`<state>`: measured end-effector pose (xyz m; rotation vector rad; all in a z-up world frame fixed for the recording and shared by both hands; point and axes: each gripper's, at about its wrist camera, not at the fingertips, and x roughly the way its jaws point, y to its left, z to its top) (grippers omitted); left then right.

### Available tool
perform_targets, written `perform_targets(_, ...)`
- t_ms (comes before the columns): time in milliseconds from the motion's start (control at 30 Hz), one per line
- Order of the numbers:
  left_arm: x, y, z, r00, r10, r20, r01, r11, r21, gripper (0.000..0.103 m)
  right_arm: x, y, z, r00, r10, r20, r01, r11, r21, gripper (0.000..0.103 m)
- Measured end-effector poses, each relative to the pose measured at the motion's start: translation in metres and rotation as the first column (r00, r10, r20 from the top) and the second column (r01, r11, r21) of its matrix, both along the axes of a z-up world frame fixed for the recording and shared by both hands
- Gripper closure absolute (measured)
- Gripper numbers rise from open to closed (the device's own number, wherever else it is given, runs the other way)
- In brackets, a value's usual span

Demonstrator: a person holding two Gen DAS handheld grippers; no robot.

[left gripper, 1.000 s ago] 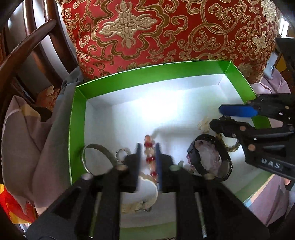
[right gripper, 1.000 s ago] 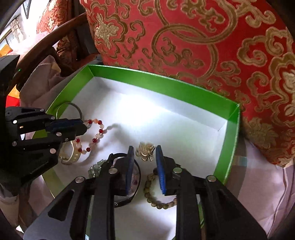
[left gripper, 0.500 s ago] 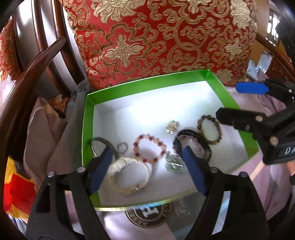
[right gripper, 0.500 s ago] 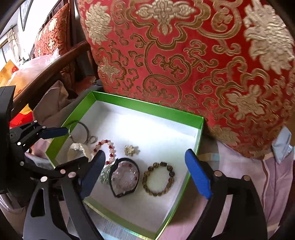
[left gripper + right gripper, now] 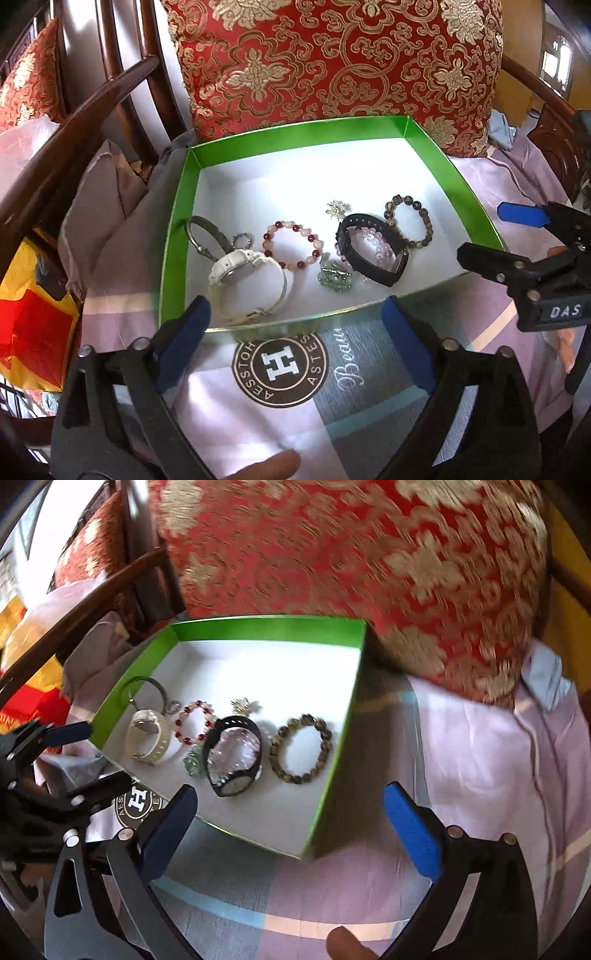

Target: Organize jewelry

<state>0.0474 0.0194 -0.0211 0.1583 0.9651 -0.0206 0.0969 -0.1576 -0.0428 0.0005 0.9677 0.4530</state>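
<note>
A green-walled box [image 5: 177, 236] [image 5: 334, 760] with a white floor holds the jewelry. Inside lie a white watch [image 5: 243, 284] [image 5: 147, 734], a red-and-pink bead bracelet [image 5: 291, 245] [image 5: 194, 722], a black watch [image 5: 373, 251] [image 5: 232, 755] around pale pink beads, a brown bead bracelet [image 5: 408, 221] [image 5: 301, 749], a green bead cluster [image 5: 334, 277], a gold charm [image 5: 336, 208], a metal bangle [image 5: 203, 232] and a small ring [image 5: 242, 240]. My left gripper [image 5: 295, 343] [image 5: 55, 749] hovers open before the box's near wall, holding nothing. My right gripper [image 5: 288, 830] [image 5: 491, 236] is open and empty by the box's right corner.
The box rests on a lilac patterned cloth [image 5: 480, 775] with a round "H" logo [image 5: 279, 367]. A red-and-gold cushion [image 5: 332, 62] stands right behind the box. Dark wooden chair arms [image 5: 74, 122] flank the left side. A fingertip [image 5: 266, 467] shows at the bottom edge.
Both grippers went from shut inside the box to wide open and have pulled back out of it toward me. The jewelry lies where it was set.
</note>
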Motion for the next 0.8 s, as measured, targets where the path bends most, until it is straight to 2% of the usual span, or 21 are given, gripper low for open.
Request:
perform_targets(200, 0.001, 0.003, 0.003, 1.000, 0.003, -0.001, -0.003, 1.000, -0.025, 0.004, -0.006, 0.006, 0.010, 0.999, 0.016, 0.043, -0.016, 1.000, 0.006, 0.001)
perform_targets(800, 0.002, -0.006, -0.004, 1.000, -0.018, -0.015, 0.018, 1.000, 0.003, 0.004, -0.014, 0.010, 0.018, 0.997, 0.025, 0.077, -0.027, 0.999, 0.021, 0.001)
